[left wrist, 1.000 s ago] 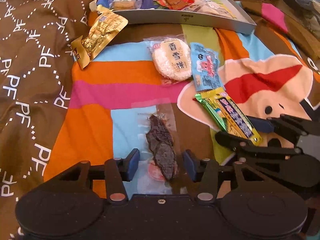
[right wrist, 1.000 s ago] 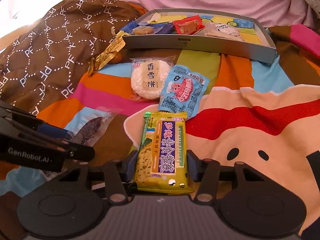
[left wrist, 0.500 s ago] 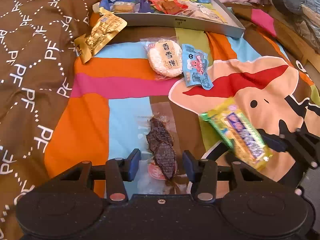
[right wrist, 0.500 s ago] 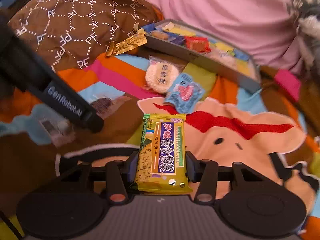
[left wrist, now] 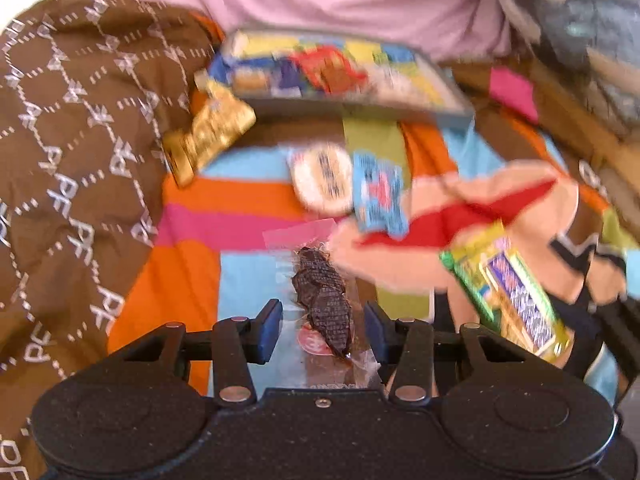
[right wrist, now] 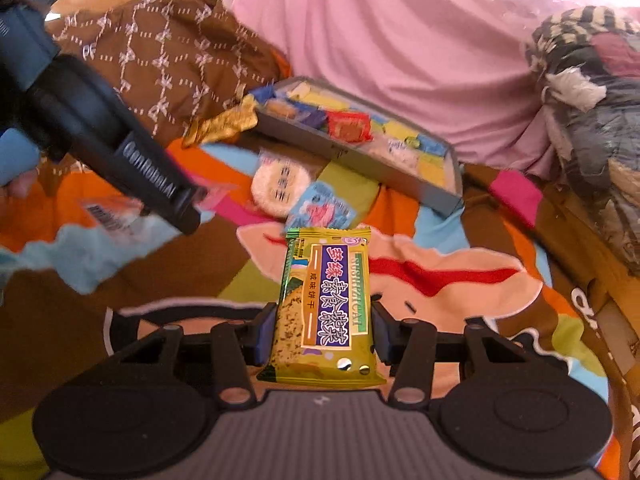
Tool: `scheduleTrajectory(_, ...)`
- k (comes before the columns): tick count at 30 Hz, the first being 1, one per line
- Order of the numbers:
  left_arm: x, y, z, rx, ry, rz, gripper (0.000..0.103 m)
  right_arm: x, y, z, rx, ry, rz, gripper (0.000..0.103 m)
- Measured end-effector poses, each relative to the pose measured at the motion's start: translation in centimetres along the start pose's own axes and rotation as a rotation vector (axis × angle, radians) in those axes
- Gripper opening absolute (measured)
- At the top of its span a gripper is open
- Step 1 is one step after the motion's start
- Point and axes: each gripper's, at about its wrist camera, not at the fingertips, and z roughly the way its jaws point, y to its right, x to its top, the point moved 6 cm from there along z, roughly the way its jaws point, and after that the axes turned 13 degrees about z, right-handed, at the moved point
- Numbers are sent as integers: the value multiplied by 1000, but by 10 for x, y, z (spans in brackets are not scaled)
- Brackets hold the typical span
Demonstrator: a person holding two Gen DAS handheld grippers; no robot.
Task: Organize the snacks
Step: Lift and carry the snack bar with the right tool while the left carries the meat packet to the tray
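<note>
A grey tray (right wrist: pixel 416 178) partly filled with wrapped snacks is seen lying on a bright striped blanket (right wrist: pixel 472 280), with a pink cloth (right wrist: pixel 400 40) behind it and a brown patterned quilt (left wrist: pixel 68 152) to its left. A green biscuit pack (right wrist: pixel 326 308) is clamped between the blue pads of the right gripper (right wrist: pixel 323 334), which is closed on the pack's sides; the pack is held lengthwise, its far end pointing toward the tray, and it appears raised above the blanket in front of the tray. In the left wrist view the same pack is seen low at the right, well in front of the tray. The left gripper (left wrist: pixel 323 330) is seen with its pads set apart, and a clear packet of dark dried snack (left wrist: pixel 324 300) is shown lying between them; contact between the pads and the packet cannot be made out. In front of the tray, a round rice cracker (left wrist: pixel 322 178) and a blue packet (left wrist: pixel 378 196) are seen side by side on the blanket, touching or overlapping. A gold packet (left wrist: pixel 208 134) is seen at the tray's near left corner, resting at the edge of the quilt. Much of the left view is blurred.
</note>
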Motion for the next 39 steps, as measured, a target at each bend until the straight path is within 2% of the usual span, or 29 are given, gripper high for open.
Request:
scheduleTrajectory(7,27,-5,-18,32,83,6,46,23,6,-11,-15,149,15,52)
scheduleTrajectory(11,50,-20,-34,32,155,-32,47,41,13,-13,-22,228,46,52)
scheduleTrajectory(18,101,-41,-42,83,197,-39,47,79,24,-1,2,311,9,53)
scheduleTrajectory(24,162,-44,-38,66,273,16,48,120,43,20,9,384,-34,53)
scheduleTrajectory(30,212,-40,-7,101,343,86,48,148,68,64,-7,409,-24,53)
scheduleTrajectory(33,224,-38,20,107,361,109,48,157,78,92,-9,411,5,53)
scheduleTrajectory(39,239,-40,87,95,348,103,48,171,101,149,-19,411,69,53)
